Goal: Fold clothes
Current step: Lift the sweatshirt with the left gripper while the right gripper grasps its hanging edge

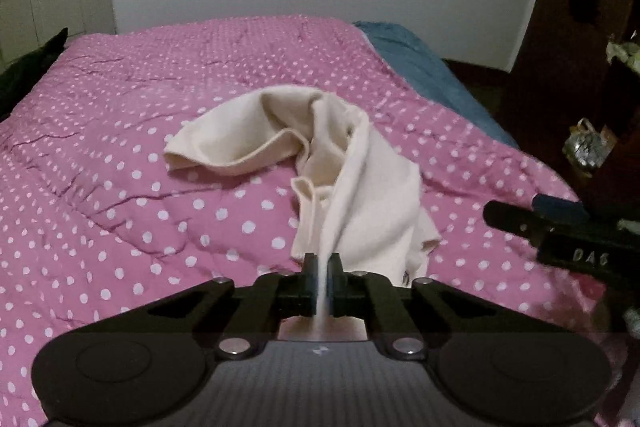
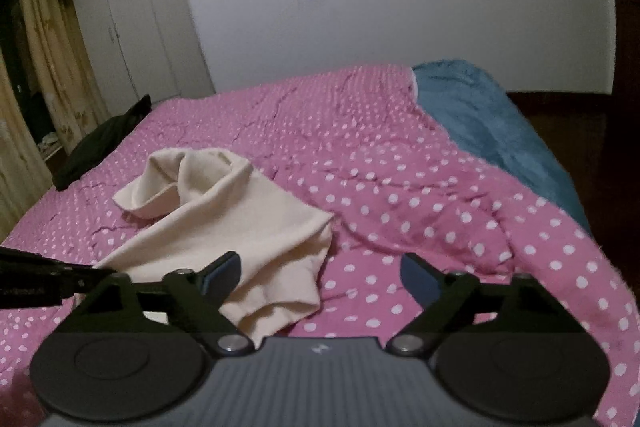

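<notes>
Garment: a cream garment (image 1: 352, 187) lies crumpled on the quilt (image 1: 120, 147), mid-bed; one part curls back toward the far wall, the near part rises in a ridge to the left tool.
Left tool: the left tool (image 1: 322, 267) is pressed together on a thin edge of the cloth, which runs between its fingers and back toward the camera.
Right tool: the right tool (image 2: 320, 273) is spread wide and holds nothing; its left finger (image 2: 224, 271) is over the near corner of the garment, its right finger over bare quilt. Whether it touches the cloth I cannot tell.
Progress: the garment is bunched and twisted, with no flat, squared fold showing. By my judgement, spreading it flat and folding are both left.
Edges: a hem-like edge shows at the near corner in the right view; the curled far part shows a rolled rim.
Room: open quilt left and beyond; a blue blanket (image 2: 480, 115) along the right side; a dark item (image 2: 104, 143) at the far left edge.
</notes>
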A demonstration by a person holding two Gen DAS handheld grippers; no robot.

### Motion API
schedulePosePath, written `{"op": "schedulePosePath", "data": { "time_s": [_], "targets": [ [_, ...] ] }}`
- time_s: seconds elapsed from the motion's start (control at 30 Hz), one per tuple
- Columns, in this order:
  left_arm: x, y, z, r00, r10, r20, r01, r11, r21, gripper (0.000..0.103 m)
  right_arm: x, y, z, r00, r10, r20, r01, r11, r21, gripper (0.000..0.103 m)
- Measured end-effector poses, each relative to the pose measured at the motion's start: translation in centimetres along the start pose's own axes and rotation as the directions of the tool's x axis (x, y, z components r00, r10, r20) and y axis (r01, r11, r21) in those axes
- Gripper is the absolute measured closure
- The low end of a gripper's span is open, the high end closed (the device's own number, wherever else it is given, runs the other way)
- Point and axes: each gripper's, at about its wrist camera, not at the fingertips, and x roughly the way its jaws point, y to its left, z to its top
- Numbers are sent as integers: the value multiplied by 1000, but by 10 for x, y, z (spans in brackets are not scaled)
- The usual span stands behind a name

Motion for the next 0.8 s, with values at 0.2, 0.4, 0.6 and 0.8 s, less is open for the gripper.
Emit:
{"op": "schedulePosePath", "data": {
  "time_s": [0.2,0.4,0.6,0.8],
  "targets": [
    [3,9,-1,1000,-12,9,13,999,-41,99,11,-1,-6,997,32,-67,-32,999,-6,35],
    [-57,30,26,986,-60,157,79,990,-119,99,19,7,-9,993,53,-108,-58,997,-49,45],
    [-122,48,48,948,-96,302,149,976,-157,99,22,39,-4,993,73,-87,-90,974,-208,36],
    [-146,65,50,938,-80,336,148,972,-183,99,38,59,-9,999,-27,-32,15,936,-351,31]
  ]
}}
